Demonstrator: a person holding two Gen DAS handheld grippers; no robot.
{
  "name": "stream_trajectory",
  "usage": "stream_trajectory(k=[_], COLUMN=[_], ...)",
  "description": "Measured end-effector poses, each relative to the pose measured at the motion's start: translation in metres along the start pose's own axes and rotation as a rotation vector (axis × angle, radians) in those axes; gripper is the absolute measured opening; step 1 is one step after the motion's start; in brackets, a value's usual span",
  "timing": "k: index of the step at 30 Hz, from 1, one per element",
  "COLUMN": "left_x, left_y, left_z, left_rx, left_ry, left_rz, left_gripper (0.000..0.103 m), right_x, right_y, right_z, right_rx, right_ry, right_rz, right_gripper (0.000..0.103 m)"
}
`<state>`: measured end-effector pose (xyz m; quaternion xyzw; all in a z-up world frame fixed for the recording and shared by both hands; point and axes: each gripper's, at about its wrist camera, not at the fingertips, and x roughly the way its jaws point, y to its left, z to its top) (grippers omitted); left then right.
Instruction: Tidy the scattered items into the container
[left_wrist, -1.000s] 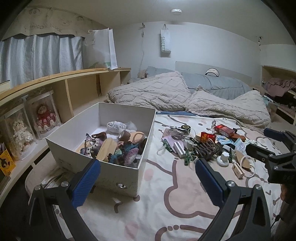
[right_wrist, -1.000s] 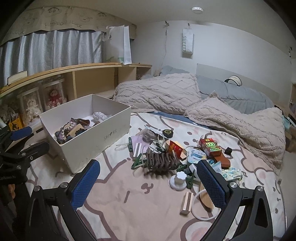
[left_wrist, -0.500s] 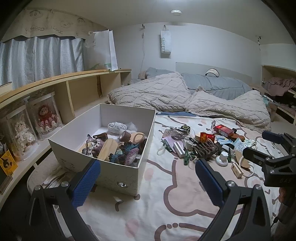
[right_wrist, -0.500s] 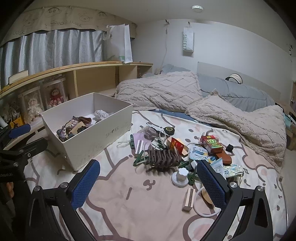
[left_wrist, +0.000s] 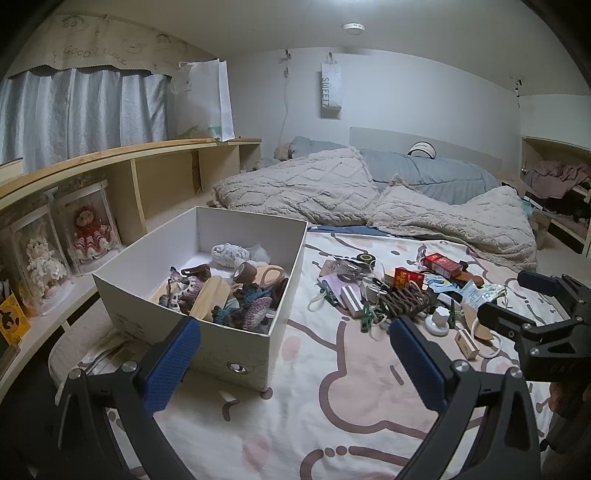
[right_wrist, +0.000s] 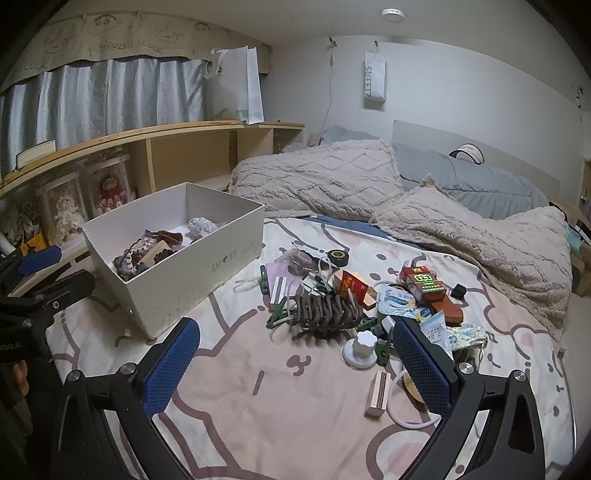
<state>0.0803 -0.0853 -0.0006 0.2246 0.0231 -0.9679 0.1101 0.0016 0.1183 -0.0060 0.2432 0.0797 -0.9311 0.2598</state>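
A white box (left_wrist: 207, 325) (right_wrist: 207, 273) stands on the patterned bedspread, partly filled with crochet pieces, wooden items and tape rolls. To its right lies a scattered pile: a brown coiled clip (right_wrist: 328, 310) (left_wrist: 404, 299), a white knob (right_wrist: 362, 349), red packets (right_wrist: 424, 282), green clips (right_wrist: 280, 312), a black tape roll (right_wrist: 338, 257) and a small wooden block (right_wrist: 378, 393). My left gripper (left_wrist: 293, 363) is open and empty, in front of the box. My right gripper (right_wrist: 295, 365) is open and empty, above the bedspread in front of the pile.
Beige blankets (right_wrist: 461, 236) and a grey duvet (left_wrist: 443, 181) lie across the far half of the bed. A wooden shelf (left_wrist: 110, 192) with dolls in clear cases (left_wrist: 88, 232) runs along the left. A white bag (right_wrist: 240, 88) stands on the shelf.
Both grippers have drawn back and risen slightly, so the box and pile look a little farther off. Nothing was picked up or let go.
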Motion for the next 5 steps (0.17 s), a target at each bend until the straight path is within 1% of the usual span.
stream_trajectory(k=[5], left_x=[0.0005], left_y=[-0.0013], left_z=[-0.0002], left_rx=[-0.002], left_ry=[0.003], left_rz=[-0.005], left_gripper=[0.103], right_x=[0.0001], right_y=[-0.0004], right_z=[0.0000], right_rx=[0.000], right_ry=[0.000], right_rz=[0.001], right_gripper=[0.103])
